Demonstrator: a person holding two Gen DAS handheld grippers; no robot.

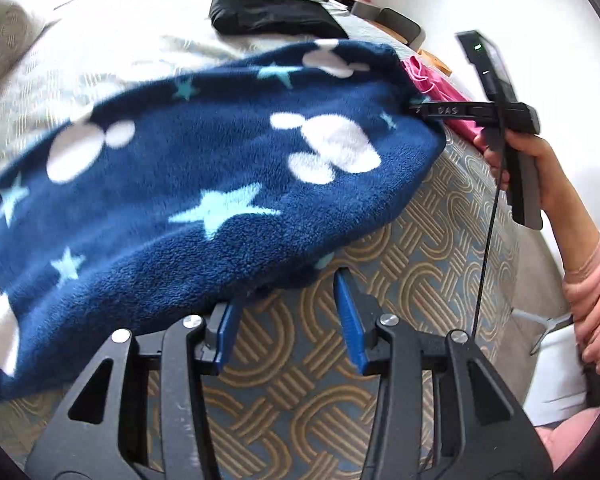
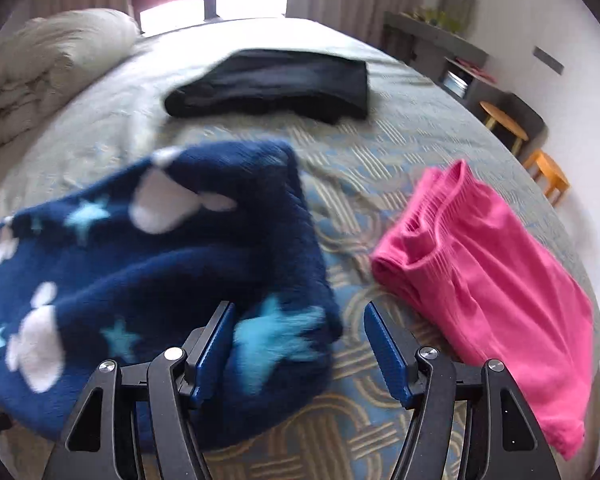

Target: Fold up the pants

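Navy fleece pants (image 1: 204, 184) with white shapes and light blue stars lie folded over on the patterned bedspread (image 1: 300, 360). My left gripper (image 1: 288, 316) is open, with the pants' near edge by its left pad. In the right wrist view the pants (image 2: 160, 288) fill the left side. My right gripper (image 2: 300, 348) is open, and a folded corner of the pants lies between its pads. In the left wrist view the right gripper (image 1: 420, 110) has its tips at the pants' far right edge.
Folded pink pants (image 2: 484, 288) lie on the bed to the right. Folded black pants (image 2: 276, 84) lie farther back. A rolled white duvet (image 2: 48, 68) sits at the far left. Wooden stools (image 2: 548, 176) and a shelf stand beyond the bed's right edge.
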